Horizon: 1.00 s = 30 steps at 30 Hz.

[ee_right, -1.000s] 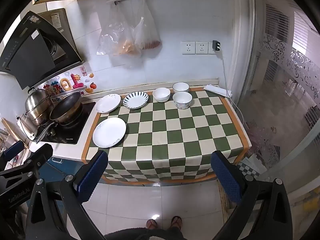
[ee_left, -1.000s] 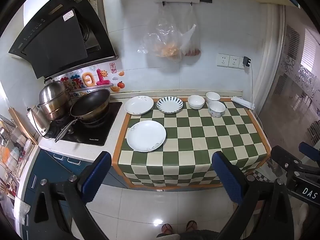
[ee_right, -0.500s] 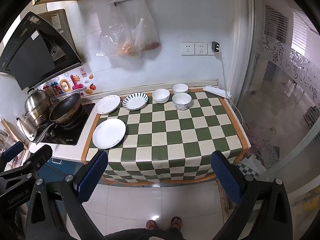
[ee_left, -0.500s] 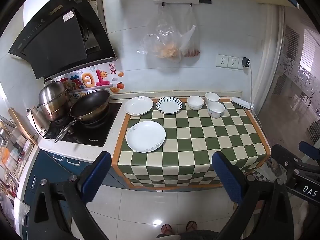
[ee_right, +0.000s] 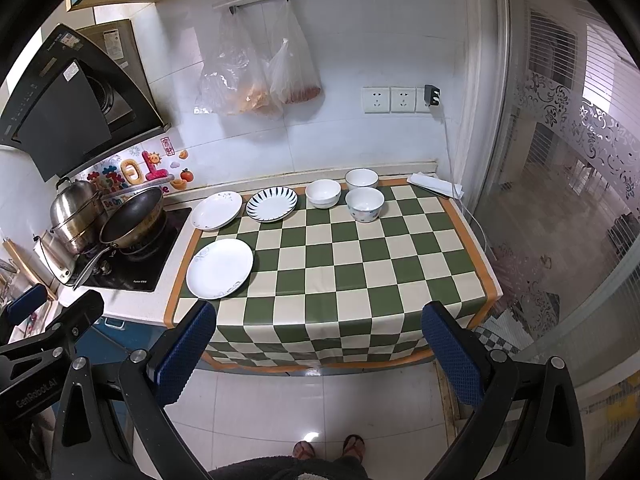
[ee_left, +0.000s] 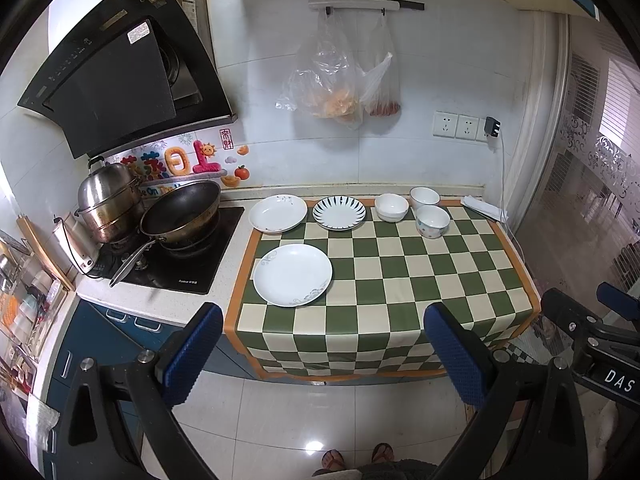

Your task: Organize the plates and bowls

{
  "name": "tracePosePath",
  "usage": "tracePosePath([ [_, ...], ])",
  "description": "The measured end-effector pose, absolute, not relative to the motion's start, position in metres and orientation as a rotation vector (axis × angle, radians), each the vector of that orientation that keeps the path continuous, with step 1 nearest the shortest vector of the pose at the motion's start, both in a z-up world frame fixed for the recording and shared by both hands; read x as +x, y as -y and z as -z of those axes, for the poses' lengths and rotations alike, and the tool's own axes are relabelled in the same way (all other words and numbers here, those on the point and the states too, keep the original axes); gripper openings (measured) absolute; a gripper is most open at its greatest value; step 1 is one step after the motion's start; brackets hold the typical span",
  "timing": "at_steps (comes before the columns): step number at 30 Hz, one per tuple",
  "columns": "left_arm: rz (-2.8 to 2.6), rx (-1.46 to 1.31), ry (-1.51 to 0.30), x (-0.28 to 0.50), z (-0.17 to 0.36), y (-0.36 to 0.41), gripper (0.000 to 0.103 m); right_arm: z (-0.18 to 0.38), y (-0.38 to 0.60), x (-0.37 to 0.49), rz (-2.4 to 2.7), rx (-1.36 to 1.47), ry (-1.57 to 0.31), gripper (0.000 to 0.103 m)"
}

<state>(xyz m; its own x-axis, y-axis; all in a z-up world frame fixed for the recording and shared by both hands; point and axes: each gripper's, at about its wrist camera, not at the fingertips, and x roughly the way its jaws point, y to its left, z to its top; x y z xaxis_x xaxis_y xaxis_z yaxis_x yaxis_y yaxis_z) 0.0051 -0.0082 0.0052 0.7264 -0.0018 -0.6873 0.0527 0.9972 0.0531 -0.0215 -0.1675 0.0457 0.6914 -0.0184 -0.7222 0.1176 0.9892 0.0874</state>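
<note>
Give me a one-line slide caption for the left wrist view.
Open left gripper faces three plates and three bowls on a checkered cloth.

Left gripper (ee_left: 325, 354) (jaws wide) faces checkered cloth (ee_left: 400, 276).

White tiled walls (ee_left: 440, 60) enclose a small kitchen. At ten o'clock a black range hood (ee_left: 120, 76) slants over a dark cooktop (ee_left: 180, 260) holding a wok (ee_left: 180, 212) and a steel pot (ee_left: 108, 200). At twelve, plastic bags (ee_left: 340, 84) hang from a rail (ee_left: 360, 2); sockets (ee_left: 456, 126) sit at two. A checkered cloth (ee_left: 400, 280) covers the counter. Frosted glass (ee_right: 560, 160) fills three o'clock; glossy floor tiles (ee_left: 300, 420) reflect light at six.
</note>
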Motion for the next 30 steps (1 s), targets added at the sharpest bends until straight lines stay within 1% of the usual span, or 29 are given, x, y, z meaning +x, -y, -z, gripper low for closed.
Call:
tracePosePath([
  [30, 0.031, 0.066, -0.750, 0.0040, -0.0103, 0.0030, 0.103, -0.0437, 0.1617, -0.0165, 0.087, 0.136, -0.795, 0.103],
])
